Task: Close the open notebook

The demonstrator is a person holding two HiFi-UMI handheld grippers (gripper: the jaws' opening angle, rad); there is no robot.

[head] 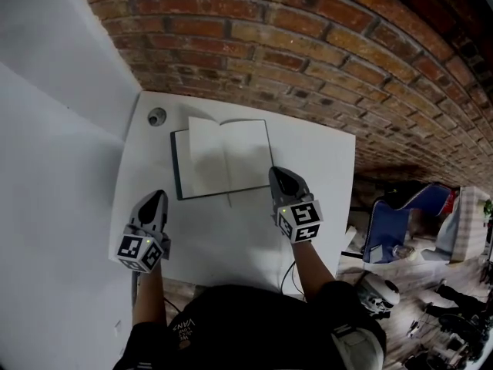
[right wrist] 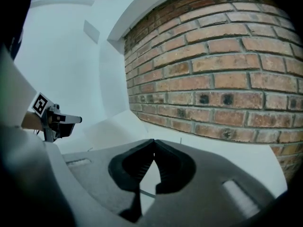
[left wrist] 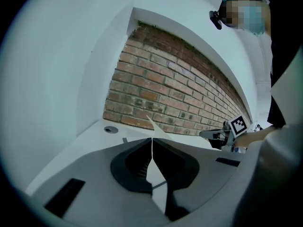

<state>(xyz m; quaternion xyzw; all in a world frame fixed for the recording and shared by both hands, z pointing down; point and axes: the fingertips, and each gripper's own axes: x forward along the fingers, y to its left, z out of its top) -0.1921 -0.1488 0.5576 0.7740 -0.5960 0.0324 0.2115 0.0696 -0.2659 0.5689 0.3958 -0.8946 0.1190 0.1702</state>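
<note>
An open notebook (head: pixel 223 156) with blank white pages and a dark cover lies flat on the white table (head: pixel 231 237), towards the brick wall. A thin bookmark ribbon hangs out of its near edge. My right gripper (head: pixel 274 171) is shut and empty, with its tip at the notebook's near right corner. My left gripper (head: pixel 159 194) is also shut and empty, over bare table left of and below the notebook's near left corner. In the left gripper view the jaws (left wrist: pixel 152 138) meet, and a page (left wrist: pixel 154 126) rises just beyond them. In the right gripper view the right gripper (right wrist: pixel 154 141) has its tips together.
A round cable hole (head: pixel 156 116) sits in the table's far left corner. A brick wall (head: pixel 308 45) runs behind the table and a white wall (head: pixel 54 129) stands at the left. Bags and clutter (head: pixel 408 222) lie on the floor past the table's right edge.
</note>
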